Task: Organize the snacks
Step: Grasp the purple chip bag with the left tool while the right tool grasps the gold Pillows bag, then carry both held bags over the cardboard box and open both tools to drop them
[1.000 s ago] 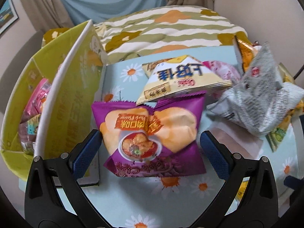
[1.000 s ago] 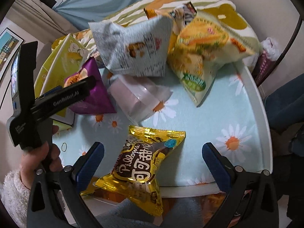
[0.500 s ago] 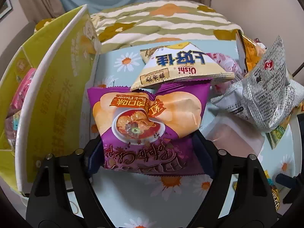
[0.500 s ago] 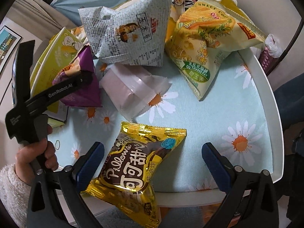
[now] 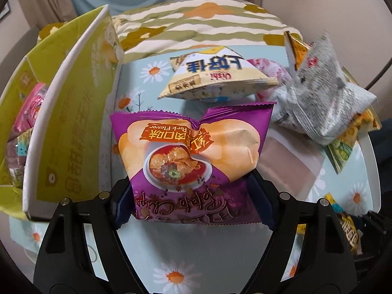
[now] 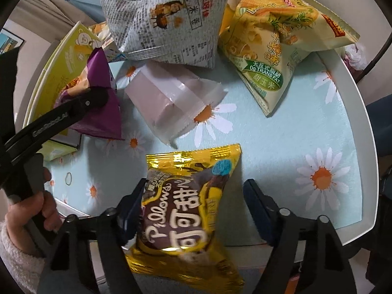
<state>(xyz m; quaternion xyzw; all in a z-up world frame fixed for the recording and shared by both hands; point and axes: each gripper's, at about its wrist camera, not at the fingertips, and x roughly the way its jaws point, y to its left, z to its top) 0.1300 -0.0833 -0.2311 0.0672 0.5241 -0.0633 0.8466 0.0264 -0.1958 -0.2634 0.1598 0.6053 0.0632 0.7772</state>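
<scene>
A purple potato chip bag (image 5: 193, 152) sits between the blue pads of my left gripper (image 5: 193, 196). The jaws are closing, and both pads press its lower sides so the bag puckers. In the right wrist view the same bag (image 6: 107, 112) shows beside one of the left gripper's fingers (image 6: 80, 103). A gold Pillows cocoa bag (image 6: 186, 196) lies at the table's near edge between the closing jaws of my right gripper (image 6: 193, 201). Its left pad touches the bag and its right pad stands a little off it. A yellow-green box (image 5: 68, 122) stands open at the left.
Pink packs (image 5: 29, 112) lie in the box. Behind are a white Oishi bag (image 5: 215, 78), a grey newsprint bag (image 6: 166, 19), a yellow corn snack bag (image 6: 276, 44) and a pale pink wrapped pack (image 6: 171, 98). The daisy-cloth table has a white rim (image 6: 355, 122). A hand (image 6: 27, 215) holds the left gripper.
The left jaws came in from wide open onto the purple bag, which now puckers. The right jaws narrowed around the gold bag and the gripper sank closer to it.
</scene>
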